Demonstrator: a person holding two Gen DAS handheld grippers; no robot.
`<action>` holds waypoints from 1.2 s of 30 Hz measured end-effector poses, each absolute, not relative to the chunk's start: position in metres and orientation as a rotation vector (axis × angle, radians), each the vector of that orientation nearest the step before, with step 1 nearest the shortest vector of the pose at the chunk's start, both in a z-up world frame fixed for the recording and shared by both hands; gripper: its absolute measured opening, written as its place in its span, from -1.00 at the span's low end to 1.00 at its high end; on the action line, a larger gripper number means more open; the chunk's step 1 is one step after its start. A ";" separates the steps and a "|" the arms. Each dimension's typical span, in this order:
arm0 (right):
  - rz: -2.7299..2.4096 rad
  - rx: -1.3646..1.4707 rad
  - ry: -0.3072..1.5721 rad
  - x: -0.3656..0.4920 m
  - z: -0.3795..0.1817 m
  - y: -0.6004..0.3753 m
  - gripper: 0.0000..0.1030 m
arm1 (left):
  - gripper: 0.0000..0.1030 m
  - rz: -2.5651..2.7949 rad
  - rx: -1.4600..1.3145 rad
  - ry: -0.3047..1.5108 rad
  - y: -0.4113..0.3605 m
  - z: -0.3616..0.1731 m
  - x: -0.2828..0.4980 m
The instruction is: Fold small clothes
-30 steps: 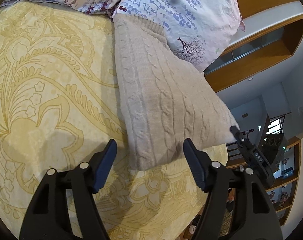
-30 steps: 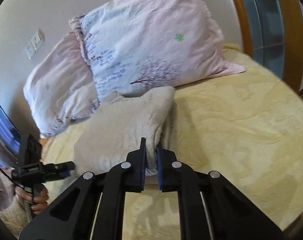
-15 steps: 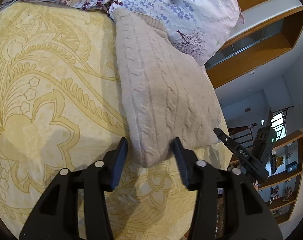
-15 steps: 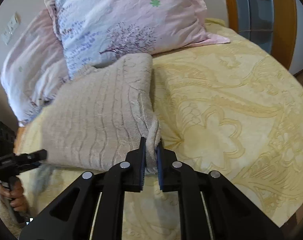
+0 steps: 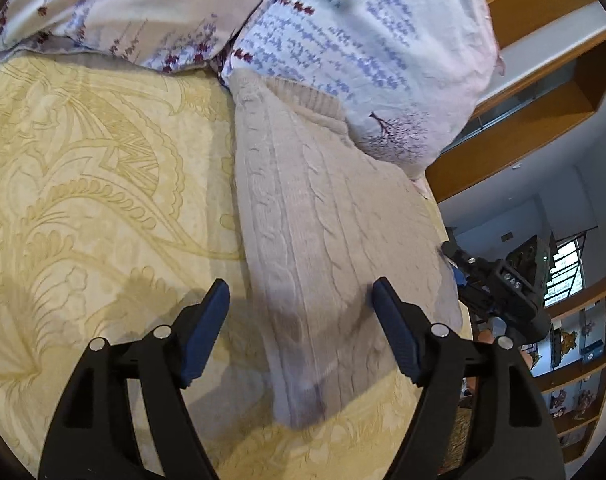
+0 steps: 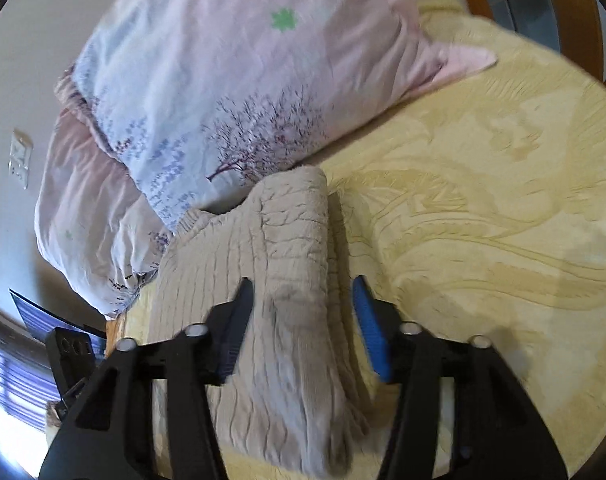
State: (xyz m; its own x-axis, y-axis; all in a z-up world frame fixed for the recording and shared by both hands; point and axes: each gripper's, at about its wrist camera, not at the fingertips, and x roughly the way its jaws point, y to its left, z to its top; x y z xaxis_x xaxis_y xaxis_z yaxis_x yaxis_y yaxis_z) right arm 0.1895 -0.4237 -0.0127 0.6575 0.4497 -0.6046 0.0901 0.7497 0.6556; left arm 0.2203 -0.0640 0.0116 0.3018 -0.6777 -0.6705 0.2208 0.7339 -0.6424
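Lying folded on the yellow bedspread (image 5: 83, 200) against the floral pillow (image 6: 243, 80), the cable-knit sweater (image 5: 323, 248) sits between both opening jaws, left gripper (image 5: 301, 330) and right gripper (image 6: 303, 320) gripping nothing; a pad snagging the knit on withdrawal could undo the fold.

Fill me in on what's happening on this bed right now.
A person with a gripper in each hand is folding a beige cable-knit sweater on a yellow patterned bedspread, next to floral pillows. The sweater lies folded into a long strip. Both the left gripper and the right gripper straddle an end of it with jaws opening, pads off the knit, so neither grips it.
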 end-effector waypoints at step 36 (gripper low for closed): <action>0.189 0.809 0.905 0.201 -0.032 -0.443 0.32 | 0.71 -0.583 -0.280 1.050 -0.099 0.017 0.235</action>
